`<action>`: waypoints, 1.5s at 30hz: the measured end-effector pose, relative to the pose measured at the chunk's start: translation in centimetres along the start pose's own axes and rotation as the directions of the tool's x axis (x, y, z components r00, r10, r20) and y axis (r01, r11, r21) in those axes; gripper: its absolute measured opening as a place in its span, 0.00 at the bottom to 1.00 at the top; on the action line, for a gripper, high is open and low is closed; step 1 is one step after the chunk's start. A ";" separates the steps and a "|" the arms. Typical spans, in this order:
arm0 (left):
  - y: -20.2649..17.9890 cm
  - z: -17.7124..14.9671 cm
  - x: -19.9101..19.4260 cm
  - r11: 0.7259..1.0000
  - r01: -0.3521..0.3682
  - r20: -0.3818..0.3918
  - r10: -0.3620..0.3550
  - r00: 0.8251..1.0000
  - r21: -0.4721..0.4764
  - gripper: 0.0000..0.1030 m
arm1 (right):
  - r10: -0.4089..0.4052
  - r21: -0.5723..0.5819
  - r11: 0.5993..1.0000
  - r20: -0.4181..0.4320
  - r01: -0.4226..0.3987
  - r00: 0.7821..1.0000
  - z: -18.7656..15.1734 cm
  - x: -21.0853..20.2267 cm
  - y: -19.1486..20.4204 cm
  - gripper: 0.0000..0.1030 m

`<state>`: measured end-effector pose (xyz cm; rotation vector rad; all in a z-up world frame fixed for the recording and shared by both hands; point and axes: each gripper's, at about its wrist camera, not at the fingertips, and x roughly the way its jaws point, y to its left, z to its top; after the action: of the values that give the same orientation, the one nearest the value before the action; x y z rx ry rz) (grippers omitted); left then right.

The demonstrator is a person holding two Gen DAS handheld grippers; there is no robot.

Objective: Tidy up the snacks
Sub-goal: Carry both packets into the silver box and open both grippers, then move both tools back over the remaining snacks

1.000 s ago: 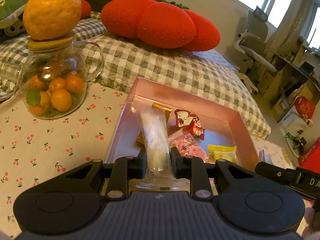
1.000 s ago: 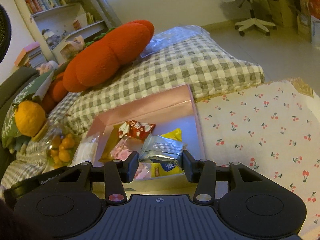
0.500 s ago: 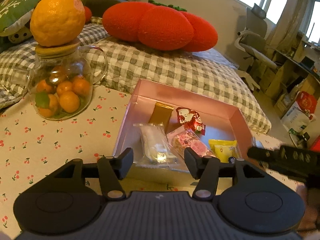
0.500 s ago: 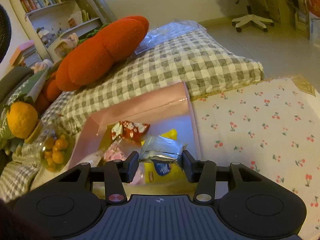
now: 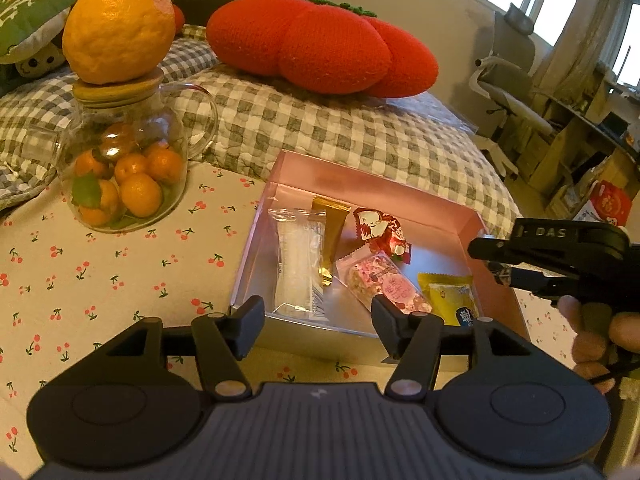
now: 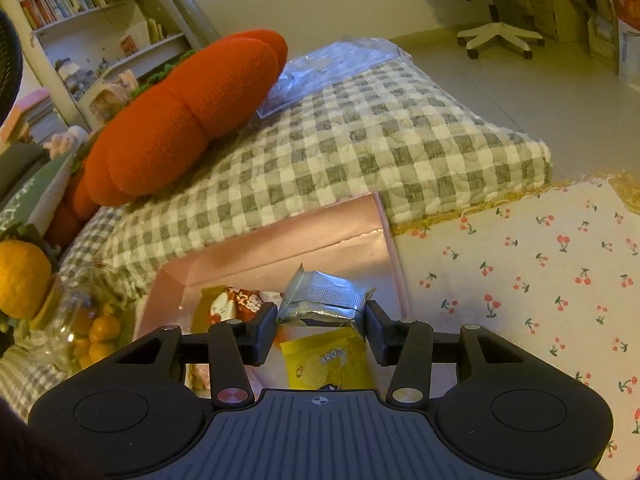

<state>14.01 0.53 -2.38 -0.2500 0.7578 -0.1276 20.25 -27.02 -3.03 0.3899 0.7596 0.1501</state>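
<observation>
The left claw (image 5: 318, 322) is spread wide and holds nothing, hovering at the near edge of the pink box (image 5: 376, 186) that sits on the cherry-print bench (image 5: 120, 272). From the left wrist the box's contents lie in plain sight: a clear packet (image 5: 298, 262) along the left side, a gold packet (image 5: 330, 224) partly under it, a red-and-white packet (image 5: 382, 232) toward the back, a pink sprinkled packet (image 5: 382, 284) in the middle, and a yellow packet (image 5: 452, 296) at the right. That view also catches the right claw (image 5: 486, 248) from the side, reaching in over the box's right wall, but not what it carries. The right wrist view supplies that: the right claw (image 6: 322, 330) is pinching a crumpled silver packet (image 6: 324, 300) between its fingers, held above the pink box (image 6: 280, 240), with the yellow packet (image 6: 328, 360) directly below and the red-and-white packet (image 6: 238, 302) to its left. Only the left view shows the glass jar (image 5: 128, 164) of small oranges clearly, with a large orange fruit (image 5: 118, 24) resting on its wooden lid; from the right wrist it sits dim at the left edge. Behind the box are a checked quilt (image 6: 360, 152) and a red knitted cushion (image 5: 320, 46).
</observation>
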 end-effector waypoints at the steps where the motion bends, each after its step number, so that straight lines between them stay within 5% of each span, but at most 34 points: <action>1: 0.0 0.0 0.0 1.000 -0.001 -0.001 0.001 1.000 0.001 0.55 | -0.003 0.002 1.000 -0.002 0.003 1.000 0.0 0.2 0.0 0.47; 4: 0.0 0.0 0.1 1.000 -0.004 -0.008 0.004 1.000 0.000 0.57 | -0.011 0.017 1.000 -0.020 0.011 1.000 0.1 0.5 0.0 0.62; 23: -0.3 -0.1 -1.0 1.000 0.000 -0.019 0.000 1.000 0.005 0.74 | -0.030 0.006 1.000 -0.005 0.030 1.000 -0.7 -4.0 0.0 0.76; 45: 0.6 -2.2 -5.3 0.989 -0.011 -0.041 0.017 0.999 0.147 0.97 | -0.034 -0.043 0.999 -0.019 0.033 0.999 -5.9 -11.2 -0.7 0.86</action>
<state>8.70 1.74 -0.60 -0.1028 0.7884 -0.1752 8.05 -28.99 -0.04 0.3355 0.7811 0.1390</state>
